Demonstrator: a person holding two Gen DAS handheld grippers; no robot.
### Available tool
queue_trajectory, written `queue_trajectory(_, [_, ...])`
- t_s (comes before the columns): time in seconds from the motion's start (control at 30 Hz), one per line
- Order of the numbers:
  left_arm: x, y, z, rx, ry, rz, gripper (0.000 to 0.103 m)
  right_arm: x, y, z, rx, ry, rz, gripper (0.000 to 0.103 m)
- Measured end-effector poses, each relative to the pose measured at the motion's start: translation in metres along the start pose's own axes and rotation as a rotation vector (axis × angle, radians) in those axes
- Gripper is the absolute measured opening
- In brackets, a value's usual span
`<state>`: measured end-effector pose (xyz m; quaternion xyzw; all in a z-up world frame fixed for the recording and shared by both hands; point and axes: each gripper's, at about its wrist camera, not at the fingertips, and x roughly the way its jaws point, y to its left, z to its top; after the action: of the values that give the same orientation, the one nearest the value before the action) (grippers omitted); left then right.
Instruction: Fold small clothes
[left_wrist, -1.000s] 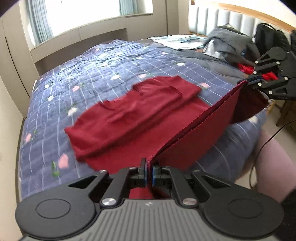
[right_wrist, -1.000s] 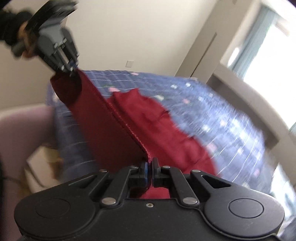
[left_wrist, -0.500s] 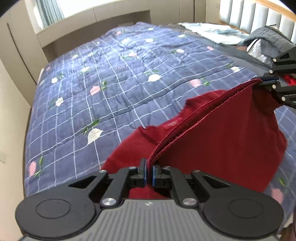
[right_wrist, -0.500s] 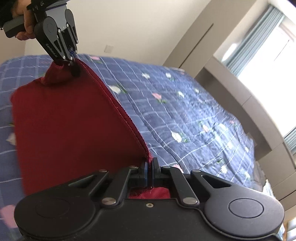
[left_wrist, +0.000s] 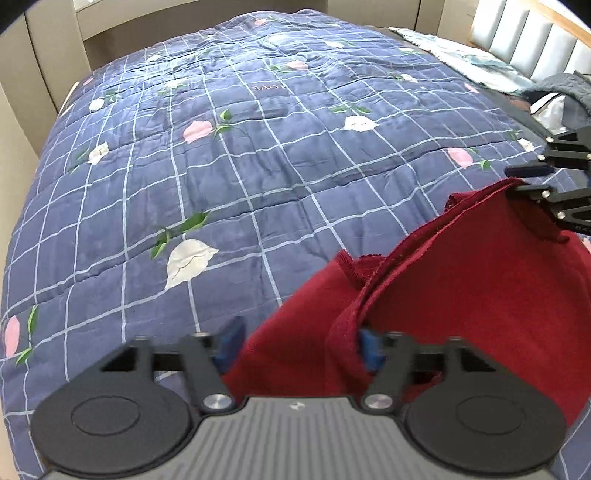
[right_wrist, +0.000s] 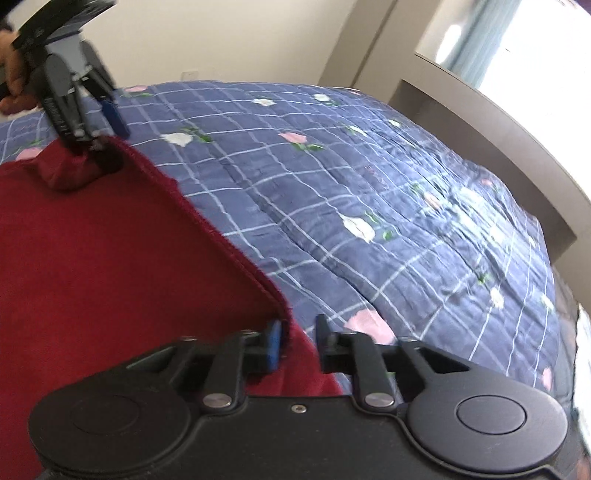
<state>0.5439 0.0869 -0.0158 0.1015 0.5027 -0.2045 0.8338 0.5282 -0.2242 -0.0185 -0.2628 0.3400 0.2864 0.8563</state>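
On blue quilt (left_wrist: 258, 166), red garment (left_wrist: 480, 288), both hand-held grippers opening

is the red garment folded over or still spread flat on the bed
Folded over: the red garment lies doubled, its hemmed edges stacked along the fold, on the quilt.

Blue floral checked quilt (left_wrist: 258, 166)

both tongs are black linkage arms with silver screws and blue pads; left tongs (left_wrist: 300, 343) sit on a ribbed grey body, right tongs (right_wrist: 298, 343) on plain black, maybe matte.
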Motion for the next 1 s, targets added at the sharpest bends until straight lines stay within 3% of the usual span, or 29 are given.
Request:
queue_trajectory(0.07, [-0.006,0.006,-0.002,-0.006,-0.006,-0.027,0.098,0.002,-0.007,-0.004,0.056,0.002,0.008,0.049])
queue_trajectory(0.1, [-0.010,0.009,-0.002,-0.004,-0.014,-0.043,0.100,0.003,-0.012,-0.007,0.095,0.005,0.014,0.055])
queue_trajectory(0.2, [-0.026,0.016,0.000,0.004,-0.078,-0.034,0.100,0.004,-0.025,-0.013,0.197,0.014,0.043,0.057])
queue_trajectory(0.33, [-0.054,0.023,0.005,-0.022,-0.202,-0.016,0.100,0.002,-0.039,-0.016,0.328,-0.006,0.047,0.077])
queue_trajectory(0.5, [-0.066,0.011,0.003,-0.062,-0.257,-0.016,0.101,-0.014,-0.053,-0.019,0.497,-0.062,0.104,0.102])
queue_trajectory(0.6, [-0.062,-0.011,-0.009,-0.036,-0.277,-0.041,0.101,-0.021,-0.057,-0.022,0.562,-0.071,0.160,0.102])
queue_trajectory(0.73, [-0.048,-0.049,-0.033,0.013,-0.272,-0.036,0.101,-0.037,-0.038,-0.030,0.506,-0.109,0.134,0.102])
queue_trajectory(0.87, [-0.036,-0.077,-0.055,0.039,-0.310,0.047,0.101,-0.045,-0.004,-0.046,0.374,-0.122,0.068,0.102])
queue_trajectory(1.0, [-0.025,-0.083,-0.066,0.039,-0.304,0.202,0.101,-0.040,0.014,-0.065,0.294,-0.106,-0.083,0.102])
